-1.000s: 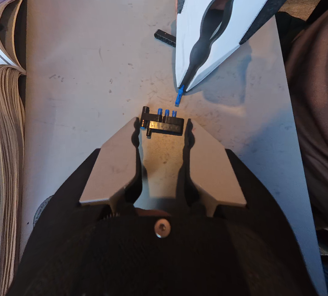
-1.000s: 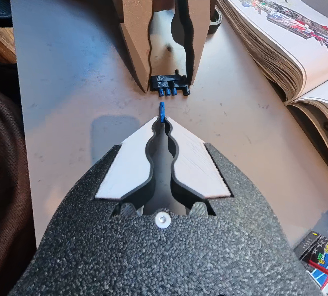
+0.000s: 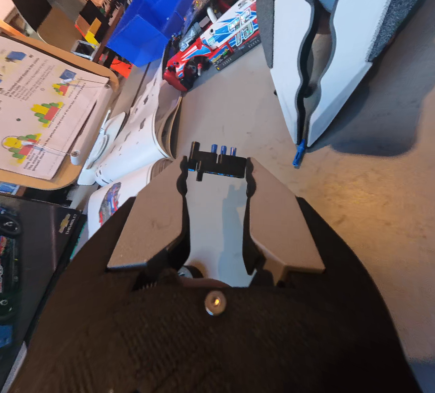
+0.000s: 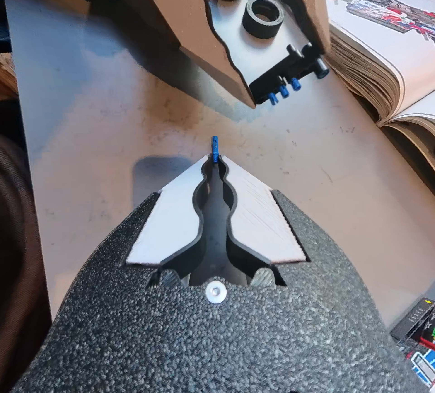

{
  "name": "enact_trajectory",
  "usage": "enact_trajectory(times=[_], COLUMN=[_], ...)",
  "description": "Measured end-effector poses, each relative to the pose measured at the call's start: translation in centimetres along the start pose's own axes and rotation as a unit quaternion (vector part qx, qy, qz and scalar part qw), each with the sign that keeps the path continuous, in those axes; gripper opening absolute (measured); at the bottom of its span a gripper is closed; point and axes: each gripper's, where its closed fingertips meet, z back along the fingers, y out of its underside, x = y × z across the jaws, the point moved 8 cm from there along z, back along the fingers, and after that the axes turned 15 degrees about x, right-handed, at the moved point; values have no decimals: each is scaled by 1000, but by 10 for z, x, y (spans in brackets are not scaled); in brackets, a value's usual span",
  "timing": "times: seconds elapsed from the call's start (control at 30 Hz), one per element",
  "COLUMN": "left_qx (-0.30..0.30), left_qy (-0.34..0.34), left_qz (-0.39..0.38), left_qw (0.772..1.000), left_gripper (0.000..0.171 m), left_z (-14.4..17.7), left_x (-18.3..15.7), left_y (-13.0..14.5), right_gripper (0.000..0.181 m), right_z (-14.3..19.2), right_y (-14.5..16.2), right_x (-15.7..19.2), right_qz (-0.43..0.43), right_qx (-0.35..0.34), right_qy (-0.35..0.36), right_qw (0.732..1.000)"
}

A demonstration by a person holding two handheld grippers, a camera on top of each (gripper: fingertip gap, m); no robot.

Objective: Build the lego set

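Right wrist view has my right gripper (image 4: 215, 156) pinched on a little blue pin (image 4: 215, 145), half of it poking straight out past the tips. My left gripper (image 3: 216, 165) is clamped across the ends of the black beam assembly (image 4: 286, 73), held up off the table (image 4: 117, 122). From that pin, the assembly sits ahead and off to the right, tilted, with its three seated blue pins (image 4: 284, 91) facing back toward me. The pin's long axis runs straight forward, so it isn't lined up with any hole yet; I reckon I need to swing right and match the tilt before pushing in. Just behind the assembly there's a black tyre (image 4: 263, 18), and the open instruction book (image 4: 376, 52) is off to its right.
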Motion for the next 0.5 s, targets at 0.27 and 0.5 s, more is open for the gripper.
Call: enact_trajectory(times=[0.27,0.5], left_qx=[-16,-32], left_qy=[-60,-110], left_qz=[-48,-81], left_qw=[997,990], left_gripper=[46,46], left_z=[6,10], left_x=[0,1], left_y=[-4,-7], right_gripper=[13,19], right_z=[2,10], right_y=[0,0], right_x=[-1,-6], right_qz=[-8,-34], right_qx=[-10,-44], right_qy=[-3,-16], right_qw=[1000,998])
